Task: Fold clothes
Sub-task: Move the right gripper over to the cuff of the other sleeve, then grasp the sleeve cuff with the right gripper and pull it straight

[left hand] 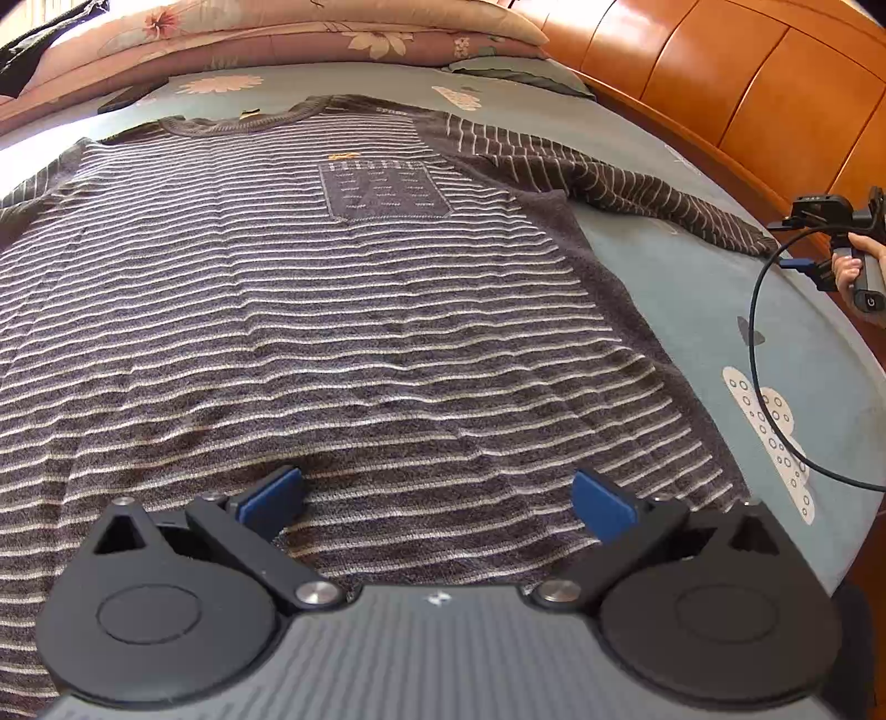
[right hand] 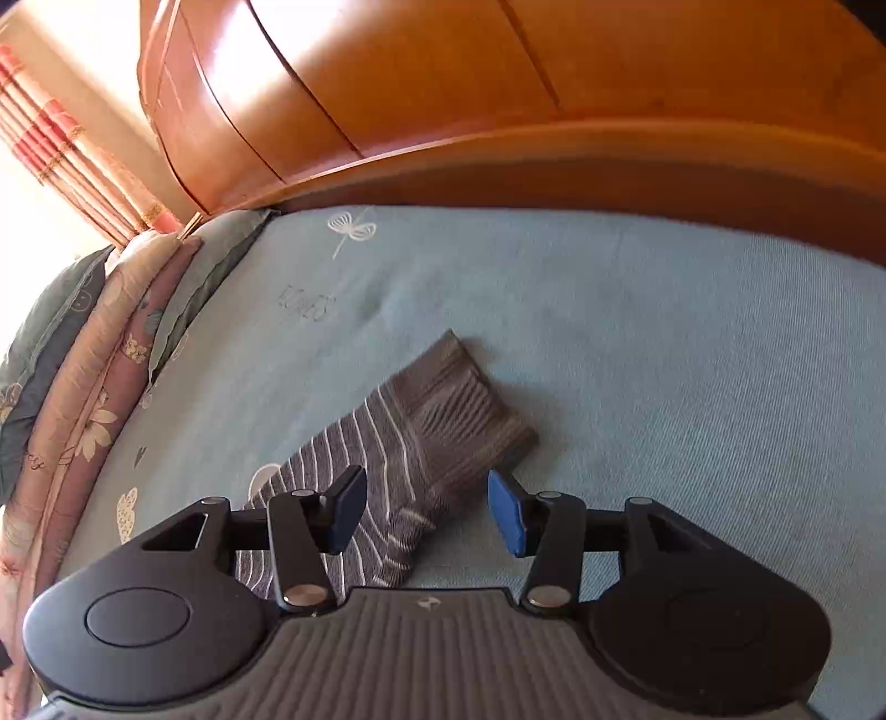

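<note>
A grey striped sweater [left hand: 310, 310] lies flat, front up, on the blue bed sheet [left hand: 692, 310], its chest pocket [left hand: 385, 191] toward the collar. My left gripper [left hand: 437, 498] hovers open over the sweater's lower body, nothing between its blue pads. The right sleeve [left hand: 637, 188] stretches out toward the headboard. In the right wrist view that sleeve's ribbed cuff [right hand: 470, 410] lies on the sheet, and my right gripper [right hand: 426, 512] stands open just above the sleeve, holding nothing. A hand holds the right gripper's handle [left hand: 853, 266] at the far right of the left wrist view.
A curved wooden headboard [left hand: 747, 94] runs along the right side of the bed. Folded floral quilts and pillows [left hand: 310, 39] are stacked past the sweater's collar. A black cable [left hand: 756, 354] loops from the right gripper over the sheet.
</note>
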Demonstrator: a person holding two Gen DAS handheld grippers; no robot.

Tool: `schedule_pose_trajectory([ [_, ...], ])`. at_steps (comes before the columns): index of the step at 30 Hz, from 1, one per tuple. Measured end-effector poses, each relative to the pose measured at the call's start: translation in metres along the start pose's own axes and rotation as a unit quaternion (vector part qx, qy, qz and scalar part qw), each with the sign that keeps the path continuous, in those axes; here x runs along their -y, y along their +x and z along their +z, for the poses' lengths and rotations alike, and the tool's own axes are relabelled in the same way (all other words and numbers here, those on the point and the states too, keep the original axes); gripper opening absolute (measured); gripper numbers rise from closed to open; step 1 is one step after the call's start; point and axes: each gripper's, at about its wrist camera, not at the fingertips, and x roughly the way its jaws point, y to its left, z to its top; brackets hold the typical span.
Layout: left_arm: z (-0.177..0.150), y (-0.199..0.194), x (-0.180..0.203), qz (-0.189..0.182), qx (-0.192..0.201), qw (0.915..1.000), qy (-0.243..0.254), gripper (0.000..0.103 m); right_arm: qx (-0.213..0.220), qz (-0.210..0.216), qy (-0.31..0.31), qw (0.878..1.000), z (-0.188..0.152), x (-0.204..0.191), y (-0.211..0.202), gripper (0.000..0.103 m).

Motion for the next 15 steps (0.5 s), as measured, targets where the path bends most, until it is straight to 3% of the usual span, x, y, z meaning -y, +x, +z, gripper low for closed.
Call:
schedule_pose_trajectory([
  [2, 0.0, 0.001, 0.002, 0.005, 0.0, 1.0, 0.005, 0.102, -0.013, 0.021, 0.034, 0.999, -0.011, 0.007, 0.01, 0.055],
  [5, 0.0, 0.002, 0.003, 0.009, -0.002, 0.9999, 0.011, 0.102, 0.019, 0.026, 0.03, 0.999, -0.019, 0.002, 0.016, 0.056],
  [6, 0.0, 0.002, 0.002, 0.009, -0.002, 0.9999, 0.012, 0.102, 0.026, 0.024, 0.02, 0.999, -0.021, -0.002, 0.019, 0.052],
  [7, 0.001, 0.002, 0.002, 0.01, -0.002, 0.9999, 0.012, 0.102, 0.032, 0.019, 0.006, 0.999, -0.021, -0.007, 0.022, 0.045],
  [8, 0.001, 0.003, 0.002, 0.011, -0.002, 0.9999, 0.012, 0.102, 0.033, 0.006, -0.019, 0.999, -0.019, -0.013, 0.026, 0.015],
  [9, 0.001, 0.003, 0.002, 0.012, -0.003, 0.9999, 0.012, 0.102, 0.034, -0.004, -0.04, 0.999, -0.018, -0.019, 0.029, 0.01],
  [15, 0.006, 0.007, 0.004, 0.022, -0.01, 0.9996, 0.016, 0.102, 0.081, -0.036, -0.15, 0.985, 0.001, -0.058, 0.036, 0.009],
])
